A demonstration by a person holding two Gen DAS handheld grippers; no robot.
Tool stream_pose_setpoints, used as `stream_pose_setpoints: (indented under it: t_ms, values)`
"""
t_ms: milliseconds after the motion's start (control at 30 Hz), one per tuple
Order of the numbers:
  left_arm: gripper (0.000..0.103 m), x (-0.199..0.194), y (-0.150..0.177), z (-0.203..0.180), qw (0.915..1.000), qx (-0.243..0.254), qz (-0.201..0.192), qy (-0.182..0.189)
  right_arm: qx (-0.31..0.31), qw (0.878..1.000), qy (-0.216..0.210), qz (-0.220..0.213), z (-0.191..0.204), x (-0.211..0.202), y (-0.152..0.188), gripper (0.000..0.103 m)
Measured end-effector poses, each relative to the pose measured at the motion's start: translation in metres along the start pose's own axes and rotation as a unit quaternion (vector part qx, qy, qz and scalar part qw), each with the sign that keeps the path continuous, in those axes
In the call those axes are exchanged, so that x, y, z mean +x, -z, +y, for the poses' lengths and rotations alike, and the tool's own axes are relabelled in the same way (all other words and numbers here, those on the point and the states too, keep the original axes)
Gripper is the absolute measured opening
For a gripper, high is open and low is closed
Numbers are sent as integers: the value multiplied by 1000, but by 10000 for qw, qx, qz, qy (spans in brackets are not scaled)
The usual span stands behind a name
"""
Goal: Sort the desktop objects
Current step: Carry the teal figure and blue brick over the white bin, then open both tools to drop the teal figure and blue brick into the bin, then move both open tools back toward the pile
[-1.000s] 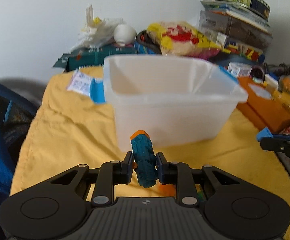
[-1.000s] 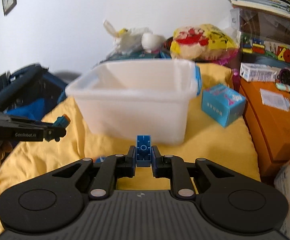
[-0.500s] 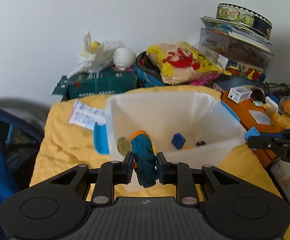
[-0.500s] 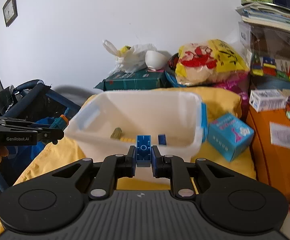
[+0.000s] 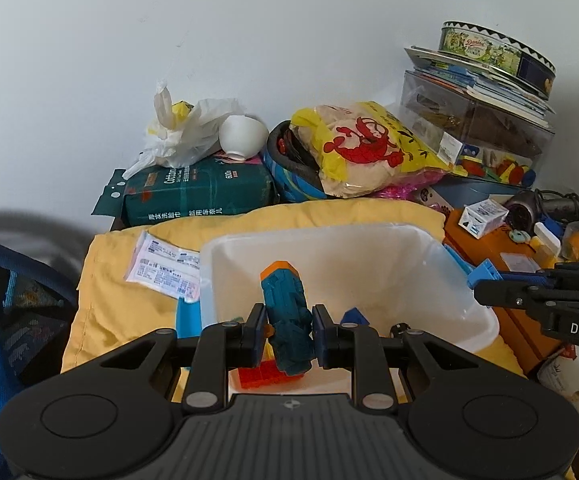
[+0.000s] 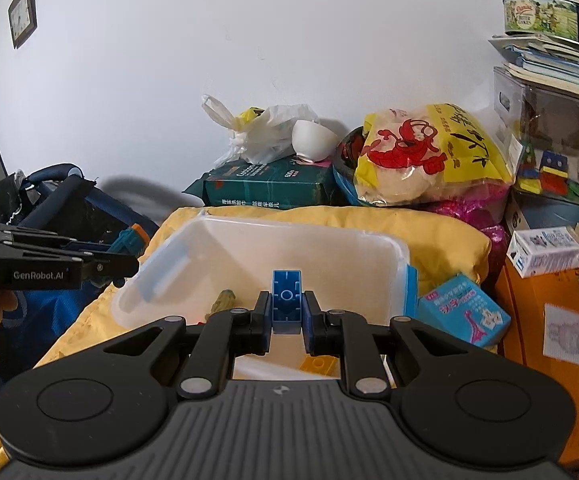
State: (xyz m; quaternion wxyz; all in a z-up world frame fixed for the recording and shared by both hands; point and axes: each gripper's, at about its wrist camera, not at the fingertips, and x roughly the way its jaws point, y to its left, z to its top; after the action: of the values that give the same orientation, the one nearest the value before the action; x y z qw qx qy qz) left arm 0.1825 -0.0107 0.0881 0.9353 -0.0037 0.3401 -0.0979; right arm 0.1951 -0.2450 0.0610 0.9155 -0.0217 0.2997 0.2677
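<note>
My left gripper is shut on a teal toy with an orange tip, held above the near-left part of the white plastic bin. My right gripper is shut on a small blue brick, hanging over the bin near its front rim. Inside the bin lie a blue block, an orange brick, a yellow brick and a tan piece. In the left wrist view the right gripper shows at the right edge; the left gripper shows at the left in the right wrist view.
The bin rests on a yellow cloth. A paper packet lies left of it and a blue carton right of it. Bags, a green package, a tin and stacked boxes crowd the back. An orange surface holds small items.
Both grippers rose and advanced from in front of the bin to above it, so its inside now shows. Each still holds its piece.
</note>
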Motion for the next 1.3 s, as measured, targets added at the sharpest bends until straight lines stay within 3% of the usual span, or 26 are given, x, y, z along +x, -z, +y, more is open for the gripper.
stream_pose_setpoints:
  t_ms: [733,800,867,900,933,1167,1300]
  values:
    - [27,48,-19,3,9990,38,436,-114,-45,9986,202,493,-23,47,-24,18]
    - [35,52,-20,4,9988,61,446,-191,-45,9981,231,567,-23,54,-25,18]
    - [55,55,-20,8,9985,-69,450,-308,-63,9973,228,693,-22,63,-25,25]
    - [58,55,-19,10,9984,-109,423,-363,-84,9969,219,747,-21,66,-24,36]
    - [58,53,-18,11,9984,-115,382,-395,-129,9968,215,754,-20,68,-23,42]
    - [59,27,9,11,9992,207,41,-332,-237,9983,174,498,-11,47,-11,43]
    - [60,-1,52,6,9994,261,-113,-173,-164,9997,89,173,-4,9,14,57]
